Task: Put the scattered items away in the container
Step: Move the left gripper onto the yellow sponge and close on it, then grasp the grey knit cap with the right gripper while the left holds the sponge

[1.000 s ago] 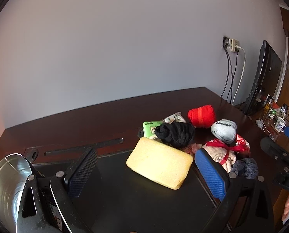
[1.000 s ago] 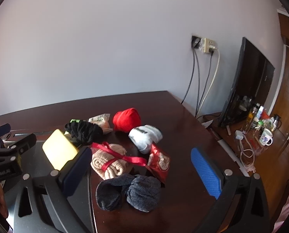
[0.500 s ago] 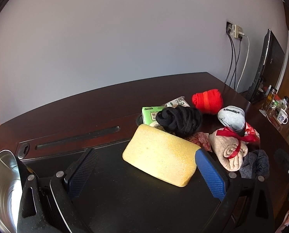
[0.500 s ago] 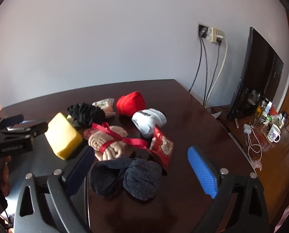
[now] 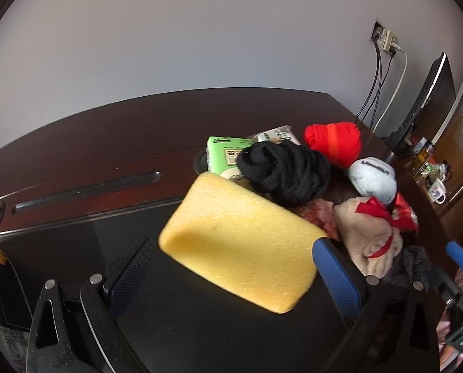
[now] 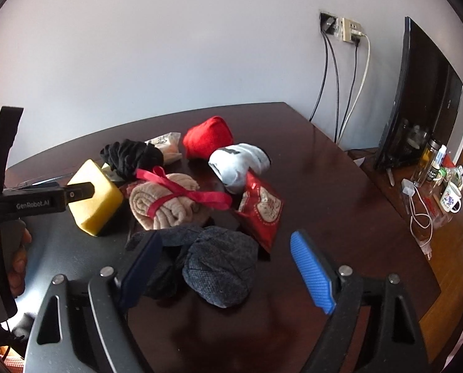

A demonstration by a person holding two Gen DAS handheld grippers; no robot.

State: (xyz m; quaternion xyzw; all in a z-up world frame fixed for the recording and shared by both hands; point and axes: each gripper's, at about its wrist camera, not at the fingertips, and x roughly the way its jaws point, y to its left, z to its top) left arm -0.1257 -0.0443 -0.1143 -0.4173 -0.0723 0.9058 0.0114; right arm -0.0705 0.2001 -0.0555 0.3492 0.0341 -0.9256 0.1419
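Note:
A yellow sponge (image 5: 244, 242) lies on a black mat, and my open left gripper (image 5: 231, 273) straddles it with a finger at each end. It also shows in the right wrist view (image 6: 98, 205). Behind it lie a black sock ball (image 5: 284, 174), a green packet (image 5: 223, 155), a red sock ball (image 5: 334, 143), a white sock ball (image 5: 373, 180) and a beige roll with a red ribbon (image 6: 166, 202). My open right gripper (image 6: 228, 267) hangs over a dark grey sock pair (image 6: 219, 264). A red snack bag (image 6: 261, 208) lies beside it.
The dark wooden table (image 6: 324, 180) ends at the right, where a side surface holds a monitor (image 6: 424, 102), bottles, a mug (image 6: 452, 199) and a charger cable. Wall sockets with cables (image 6: 343, 28) are behind. No container shows in the current views.
Both grippers moved forward and lower toward the pile. The left closed in around the sponge, and the metal bowl at its left has left the view. The right now hangs over the grey socks.

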